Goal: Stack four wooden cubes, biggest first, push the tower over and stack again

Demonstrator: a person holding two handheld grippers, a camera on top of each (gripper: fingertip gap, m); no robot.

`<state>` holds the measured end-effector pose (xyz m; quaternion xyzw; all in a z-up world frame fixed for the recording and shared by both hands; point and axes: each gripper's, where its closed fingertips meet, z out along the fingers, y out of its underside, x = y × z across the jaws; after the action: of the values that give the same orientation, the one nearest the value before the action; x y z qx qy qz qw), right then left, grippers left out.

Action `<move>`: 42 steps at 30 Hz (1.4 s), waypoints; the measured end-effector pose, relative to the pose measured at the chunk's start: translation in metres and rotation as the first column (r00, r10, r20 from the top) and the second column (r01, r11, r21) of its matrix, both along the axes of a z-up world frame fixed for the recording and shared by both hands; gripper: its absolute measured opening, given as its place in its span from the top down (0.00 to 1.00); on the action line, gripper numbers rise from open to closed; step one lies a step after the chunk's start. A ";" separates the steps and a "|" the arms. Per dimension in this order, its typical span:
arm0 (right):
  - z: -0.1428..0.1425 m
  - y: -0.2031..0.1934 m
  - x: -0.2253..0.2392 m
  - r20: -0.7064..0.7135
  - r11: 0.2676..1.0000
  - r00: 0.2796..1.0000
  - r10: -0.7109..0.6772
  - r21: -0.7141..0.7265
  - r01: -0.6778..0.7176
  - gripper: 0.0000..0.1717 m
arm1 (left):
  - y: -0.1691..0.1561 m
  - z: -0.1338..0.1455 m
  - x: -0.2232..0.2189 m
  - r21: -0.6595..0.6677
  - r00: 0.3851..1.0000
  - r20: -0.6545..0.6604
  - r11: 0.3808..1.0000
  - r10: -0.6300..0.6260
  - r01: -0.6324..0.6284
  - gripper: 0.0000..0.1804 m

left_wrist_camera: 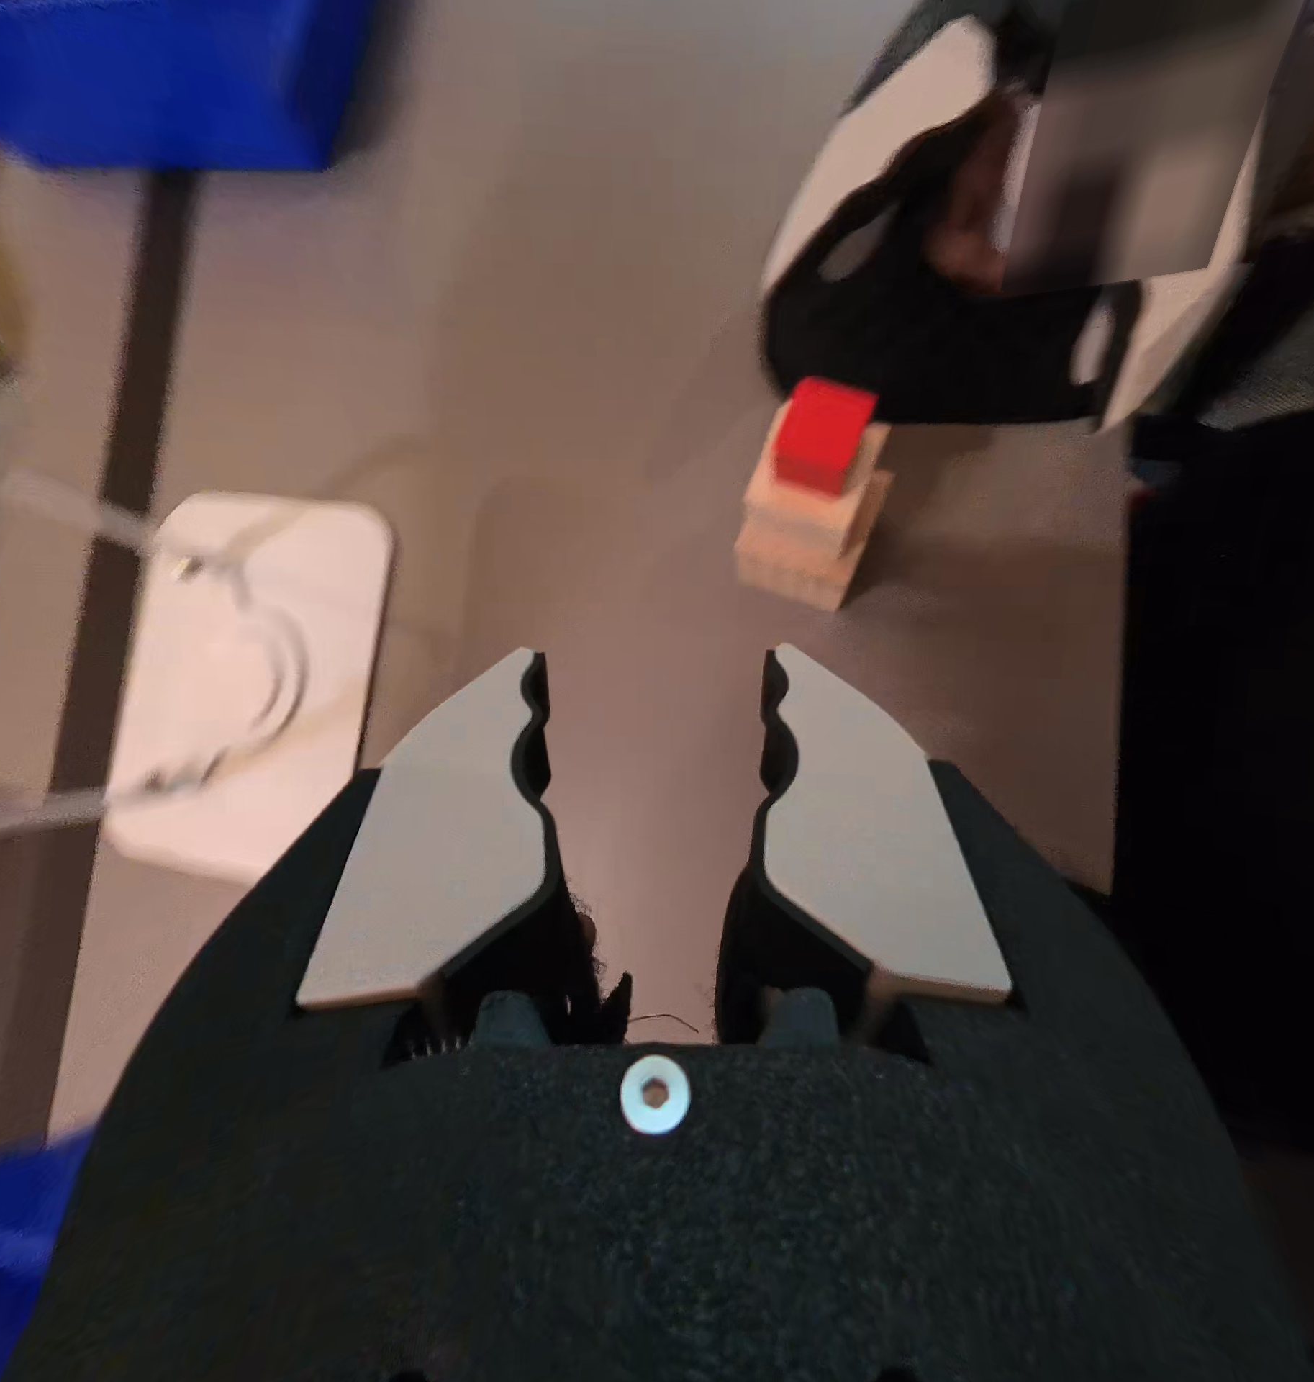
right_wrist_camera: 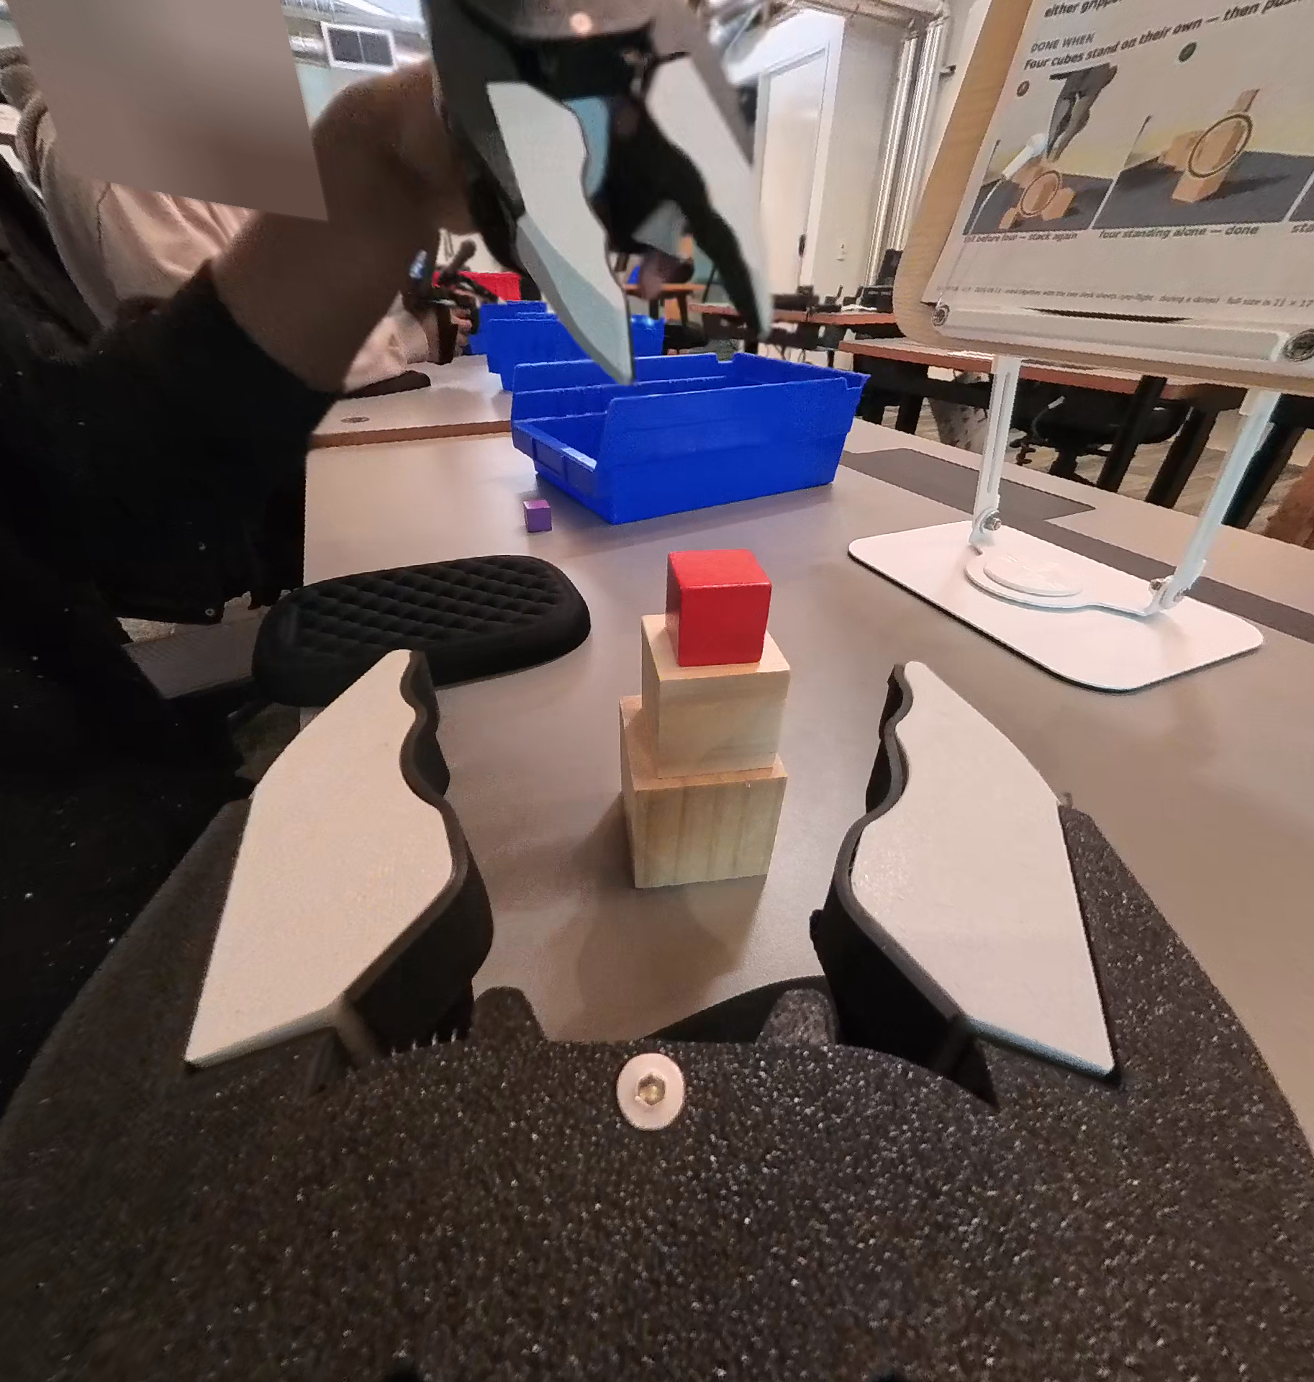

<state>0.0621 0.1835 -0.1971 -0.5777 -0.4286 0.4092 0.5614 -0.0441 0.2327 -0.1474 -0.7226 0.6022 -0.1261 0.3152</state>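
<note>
From the left wrist view, the left tongs [left_wrist_camera: 654,662] stand partly open with nothing between them, high over the bare desk [left_wrist_camera: 602,374]; the block stack [left_wrist_camera: 815,516] lies ahead and off to their right, just under the right tongs [left_wrist_camera: 938,284]. From the right wrist view, the right tongs [right_wrist_camera: 658,688] gape wide and empty, low to the desk. The stack stands upright dead ahead between their tips, untouched: red cube [right_wrist_camera: 717,607] on two wooden cubes [right_wrist_camera: 702,778].

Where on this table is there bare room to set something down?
Bare table lies between the cube stack and the white stand base, and between the stack and the blue bin. It is crowded left of the stack, by the black pad and purple cube.
</note>
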 end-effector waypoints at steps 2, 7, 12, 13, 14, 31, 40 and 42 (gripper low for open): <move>0.000 0.000 0.000 0.003 1.000 1.000 -0.001 -0.001 0.001 0.35 | 0.003 0.000 -0.048 0.050 0.985 0.023 0.984 0.170 -0.171 0.72; -0.002 0.000 -0.002 0.021 1.000 1.000 -0.007 0.005 0.006 0.35 | -0.019 -0.037 -0.162 0.001 0.870 0.059 0.871 0.490 -0.491 0.74; -0.002 0.000 -0.002 0.027 1.000 1.000 -0.010 0.008 0.009 0.35 | -0.038 -0.086 -0.228 -0.147 0.635 0.221 0.669 0.740 -0.729 0.74; -0.002 0.001 -0.002 0.025 1.000 1.000 -0.010 0.005 0.010 0.35 | -0.040 -0.095 -0.237 -0.153 0.592 0.230 0.629 0.772 -0.762 0.74; -0.002 0.001 -0.002 0.023 1.000 1.000 -0.010 0.002 0.010 0.35 | -0.041 -0.104 -0.246 -0.153 0.553 0.234 0.592 0.800 -0.791 0.74; -0.001 0.002 -0.001 0.013 1.000 1.000 -0.015 0.001 0.015 0.36 | -0.031 -0.145 -0.267 -0.150 0.466 0.171 0.490 0.868 -0.859 0.88; -0.002 0.002 -0.001 0.016 1.000 1.000 -0.012 -0.002 0.012 0.37 | -0.024 -0.084 -0.224 -0.070 0.658 0.202 0.680 0.726 -0.729 0.88; -0.002 0.001 -0.001 0.019 1.000 1.000 -0.011 0.002 0.011 0.37 | -0.022 -0.063 -0.196 -0.044 0.743 0.221 0.767 0.632 -0.640 0.88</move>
<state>0.0608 0.1846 -0.1987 -0.5834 -0.4312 0.4002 0.5600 -0.2397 0.2105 -0.2101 -0.8599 0.2829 -0.0809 0.4171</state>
